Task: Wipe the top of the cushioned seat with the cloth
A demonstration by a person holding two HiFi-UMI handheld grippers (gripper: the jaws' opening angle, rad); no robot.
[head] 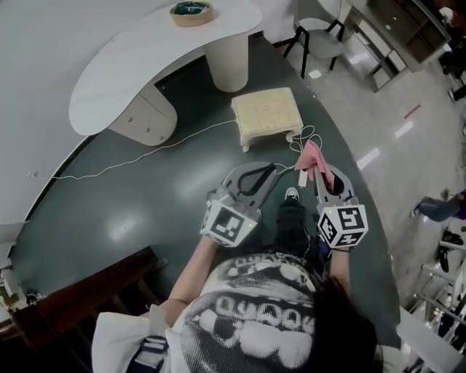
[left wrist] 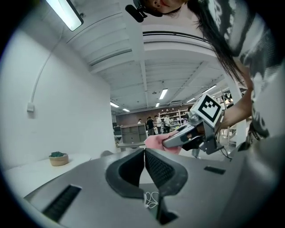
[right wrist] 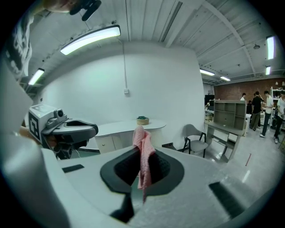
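The cushioned seat (head: 267, 112) is a low cream stool on the dark green floor, ahead of both grippers and apart from them. My right gripper (head: 318, 170) is shut on a pink cloth (head: 316, 157), which hangs limp between its jaws (right wrist: 143, 156). The cloth also shows in the left gripper view (left wrist: 156, 141), pinched in the right gripper (left wrist: 182, 136). My left gripper (head: 255, 177) is held level beside it, its jaws pressed together with nothing between them (left wrist: 144, 165). The left gripper appears at the left of the right gripper view (right wrist: 62, 129).
A white curved counter (head: 145, 58) with a cupboard base stands behind the stool, a round bowl (head: 191, 12) on top. A white cable (head: 145, 154) trails across the floor to the stool. A grey chair (head: 318, 40) sits at the back right. Dark wooden furniture (head: 80, 295) is at my left.
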